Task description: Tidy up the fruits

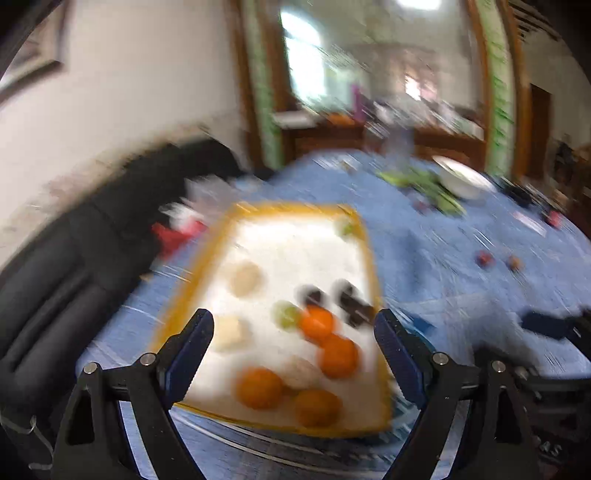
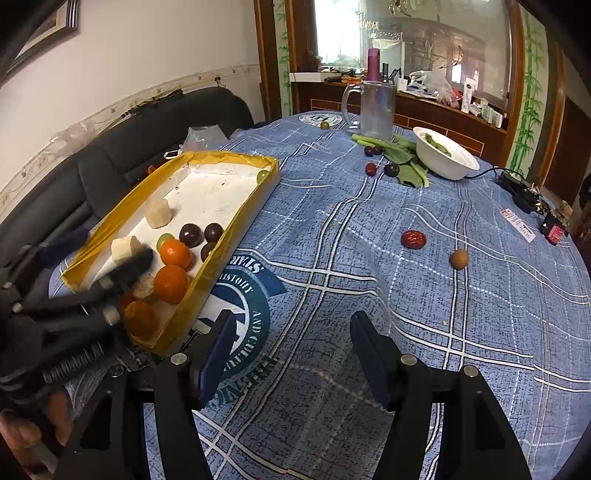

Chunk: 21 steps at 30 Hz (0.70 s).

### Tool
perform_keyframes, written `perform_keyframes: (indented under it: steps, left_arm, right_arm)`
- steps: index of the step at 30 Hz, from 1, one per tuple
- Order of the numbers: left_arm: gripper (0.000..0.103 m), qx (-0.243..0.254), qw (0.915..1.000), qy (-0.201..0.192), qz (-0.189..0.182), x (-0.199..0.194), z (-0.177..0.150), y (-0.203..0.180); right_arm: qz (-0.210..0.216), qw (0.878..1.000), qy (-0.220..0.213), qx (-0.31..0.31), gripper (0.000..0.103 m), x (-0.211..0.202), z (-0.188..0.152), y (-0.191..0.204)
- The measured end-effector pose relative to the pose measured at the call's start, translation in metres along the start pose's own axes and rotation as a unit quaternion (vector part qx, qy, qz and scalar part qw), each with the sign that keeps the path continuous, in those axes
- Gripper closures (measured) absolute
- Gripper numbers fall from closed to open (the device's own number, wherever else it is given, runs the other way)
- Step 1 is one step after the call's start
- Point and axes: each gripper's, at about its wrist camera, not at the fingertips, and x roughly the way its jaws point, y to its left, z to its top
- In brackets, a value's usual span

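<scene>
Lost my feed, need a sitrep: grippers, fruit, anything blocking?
Left gripper open over the yellow tray, empty. Right gripper open, empty, above the tablecloth. Red date and brown longan loose ahead. Path clear.

You're working in a lived-in home dining room. The round table wears a blue plaid tablecloth [image 2: 424, 295], a dark sofa [image 2: 122, 147] sits along the wall under a picture frame [image 2: 48, 22], and a wooden sideboard [image 2: 424, 107] behind holds bottles and bags (bamboo painted on its glass). A glass mug [image 2: 375, 109] and white bowl [image 2: 445, 157] sit among leafy greens [image 2: 404, 162].
</scene>
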Motion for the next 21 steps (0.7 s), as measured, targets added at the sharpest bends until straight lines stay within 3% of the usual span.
perform_keyframes:
  steps: [2,4,6,7,9,13,21]
  left_arm:
    - [0.000,-0.040,0.9960,-0.064,0.047,-0.022,0.003,0.014]
    - [0.000,-0.085,0.9872,-0.120,0.060,-0.045,0.005,0.028]
    - [0.000,-0.121,0.9777,-0.170,0.025,-0.063,0.006,0.043]
    - [0.000,-0.133,0.9762,-0.171,-0.005,-0.066,0.004,0.050]
    - [0.000,-0.143,0.9783,-0.149,-0.019,-0.063,0.008,0.056]
    - [0.000,-0.114,0.9887,-0.095,-0.021,-0.046,0.010,0.054]
    - [0.000,-0.126,0.9917,-0.026,-0.006,-0.025,0.002,0.056]
  right_arm:
    - [0.001,1.000,-0.003,0.000,0.034,-0.001,0.000,0.000]
    - [0.001,1.000,-0.005,-0.002,0.034,-0.003,0.000,0.002]
    - [0.002,1.000,-0.007,-0.003,0.034,-0.003,0.000,0.003]
    - [0.003,1.000,-0.007,-0.002,0.034,-0.003,0.000,0.004]
    - [0.007,1.000,-0.009,0.000,0.034,-0.004,-0.001,0.005]
    - [0.012,1.000,-0.010,-0.004,0.034,-0.004,-0.001,0.012]
    - [0.015,0.999,-0.014,-0.028,0.031,-0.005,0.001,0.032]
